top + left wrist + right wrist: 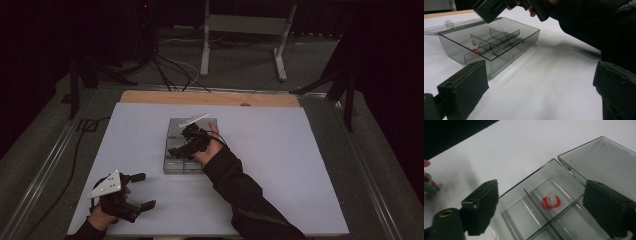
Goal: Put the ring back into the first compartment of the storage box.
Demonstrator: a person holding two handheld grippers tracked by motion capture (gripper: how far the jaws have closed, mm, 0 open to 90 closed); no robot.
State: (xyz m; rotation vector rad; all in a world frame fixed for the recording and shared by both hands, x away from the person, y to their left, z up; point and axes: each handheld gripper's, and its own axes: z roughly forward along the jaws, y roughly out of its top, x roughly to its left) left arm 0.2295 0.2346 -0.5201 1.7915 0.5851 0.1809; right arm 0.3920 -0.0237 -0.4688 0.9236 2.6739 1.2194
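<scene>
- We see a small red-and-white piece (pixel 551 202) lying in a compartment of a smoky clear box (pixel 184 146), in the row next to the hinge; it is too blurred in the right gripper view to tell its exact shape.
- The box sits near the middle of a white sheet (pixel 280 160), its lid (pixel 604 162) folded flat open on the far side.
- From above, the box runs lengthwise away from us, lid end toward the table's far wooden edge (pixel 210 98); thin dividers (pixel 499 42) split the tray into compartments.
- The right gripper (pixel 540 207) hangs over the tray with its jaws wide apart, the piece lying free below and between them, untouched by either pad.
- The left gripper (pixel 142 191) rests on the sheet at our near left, well apart from the box, jaws spread with nothing between them; from its own view it looks toward the box.
- Beyond the table we see grey floor (pixel 240 65), loose cables (pixel 170 67), the legs of a pale frame (pixel 282 47) and dark stands; the room around is dim.
</scene>
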